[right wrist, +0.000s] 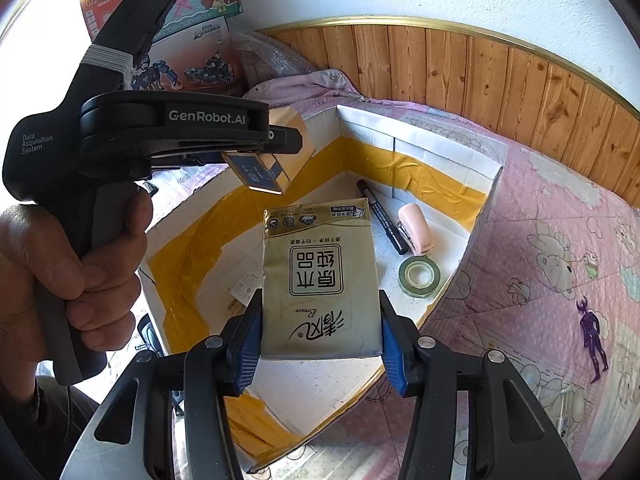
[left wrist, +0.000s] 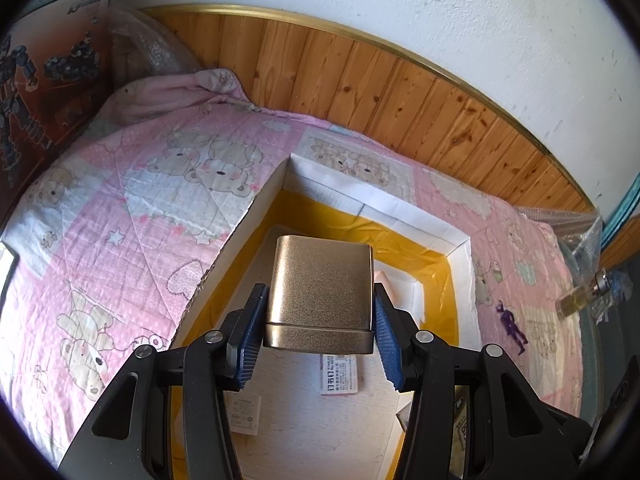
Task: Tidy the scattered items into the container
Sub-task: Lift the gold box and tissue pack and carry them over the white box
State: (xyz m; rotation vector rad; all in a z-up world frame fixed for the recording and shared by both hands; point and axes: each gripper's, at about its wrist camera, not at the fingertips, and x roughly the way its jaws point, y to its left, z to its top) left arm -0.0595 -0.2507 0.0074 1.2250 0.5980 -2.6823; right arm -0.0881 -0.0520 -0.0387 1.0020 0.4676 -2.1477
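My left gripper (left wrist: pixel 319 322) is shut on a gold metal tin (left wrist: pixel 320 292) and holds it above the open white cardboard box (left wrist: pixel 384 204) lined with yellow tape. My right gripper (right wrist: pixel 320 336) is shut on a gold tissue pack (right wrist: pixel 320 280) and holds it over the same box (right wrist: pixel 416 152). The left gripper with the tin (right wrist: pixel 296 140) shows at upper left in the right wrist view. Inside the box lie a black marker (right wrist: pixel 384 216), a pink stapler (right wrist: pixel 416 228), a tape roll (right wrist: pixel 419 274) and a staples box (left wrist: pixel 339 374). A purple figurine (right wrist: pixel 594 336) lies on the quilt outside the box.
The box sits on a pink teddy-bear quilt (left wrist: pixel 140 200) against a wood-panelled wall (left wrist: pixel 360 84). Toy boxes (right wrist: pixel 184 28) stand at the far left. A small glass bottle (left wrist: pixel 580 300) and bubble wrap (left wrist: pixel 580 232) lie at the quilt's right edge.
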